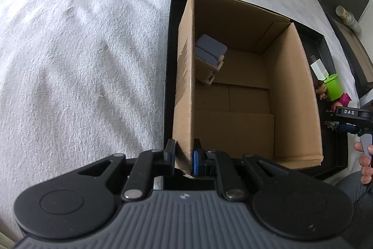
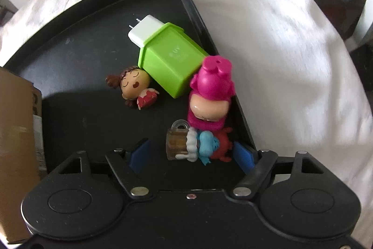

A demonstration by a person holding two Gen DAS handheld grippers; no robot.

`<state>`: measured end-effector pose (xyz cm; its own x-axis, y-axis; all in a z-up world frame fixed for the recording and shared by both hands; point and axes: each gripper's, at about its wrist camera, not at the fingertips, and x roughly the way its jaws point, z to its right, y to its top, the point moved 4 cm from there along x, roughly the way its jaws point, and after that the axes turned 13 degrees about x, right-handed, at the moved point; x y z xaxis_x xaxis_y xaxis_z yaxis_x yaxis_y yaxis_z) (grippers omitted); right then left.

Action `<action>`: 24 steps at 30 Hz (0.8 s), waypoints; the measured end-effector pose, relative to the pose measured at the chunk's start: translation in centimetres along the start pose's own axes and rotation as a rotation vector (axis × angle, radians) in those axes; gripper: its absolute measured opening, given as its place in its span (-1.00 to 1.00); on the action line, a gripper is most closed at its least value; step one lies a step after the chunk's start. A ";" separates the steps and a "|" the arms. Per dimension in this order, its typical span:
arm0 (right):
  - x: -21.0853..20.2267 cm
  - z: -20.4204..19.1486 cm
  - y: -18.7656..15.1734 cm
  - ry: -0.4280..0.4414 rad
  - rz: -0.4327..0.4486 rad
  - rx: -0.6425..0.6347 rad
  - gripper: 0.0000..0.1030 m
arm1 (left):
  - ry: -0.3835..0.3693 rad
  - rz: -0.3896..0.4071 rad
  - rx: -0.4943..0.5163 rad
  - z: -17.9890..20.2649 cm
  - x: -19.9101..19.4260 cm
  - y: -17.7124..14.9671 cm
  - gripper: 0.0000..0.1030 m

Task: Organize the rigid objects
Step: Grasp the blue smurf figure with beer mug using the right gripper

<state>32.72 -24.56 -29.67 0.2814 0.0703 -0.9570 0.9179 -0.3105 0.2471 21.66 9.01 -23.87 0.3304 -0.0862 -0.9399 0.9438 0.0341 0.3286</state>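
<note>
My left gripper (image 1: 184,159) is shut on the near left wall of an open cardboard box (image 1: 186,85) that stands in a black tray (image 1: 169,57). Inside the box lies a small toy sofa with blue cushions (image 1: 211,50). My right gripper (image 2: 192,154) is open and low over the tray floor (image 2: 81,57), its blue pads on either side of a small toy with a brown barrel, blue figure and red crab (image 2: 198,146). Beyond it lie a pink figure (image 2: 211,95), a green cup on its side (image 2: 170,62), a white charger (image 2: 142,30) and a brown-haired doll (image 2: 137,86).
The tray sits on a white towel-covered surface (image 1: 70,50). The box's side (image 2: 16,132) rises at the left of the right wrist view. The tray's right rim (image 2: 198,15) runs close beside the toys. The right gripper and a hand (image 1: 363,155) show at the right edge of the left wrist view.
</note>
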 end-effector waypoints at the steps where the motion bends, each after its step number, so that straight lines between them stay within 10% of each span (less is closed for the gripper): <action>1: 0.1 -0.2 0.0 -0.004 0.005 -0.010 0.49 | 0.001 0.000 0.000 0.0 0.0 0.0 -0.74; 6: 0.2 -1.2 -0.1 -0.032 0.028 -0.062 0.18 | 0.014 0.006 -0.006 -0.1 0.0 0.1 -0.74; 24: -5.0 -1.5 -0.2 0.095 0.049 -0.109 0.17 | 0.036 0.051 -0.033 -0.1 -1.6 -0.1 -0.75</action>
<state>31.49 -23.47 -24.68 0.3467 0.1489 -0.9261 0.9260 -0.2115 0.3127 21.01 9.29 -22.39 0.3770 -0.0481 -0.9250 0.9250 0.0706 0.3733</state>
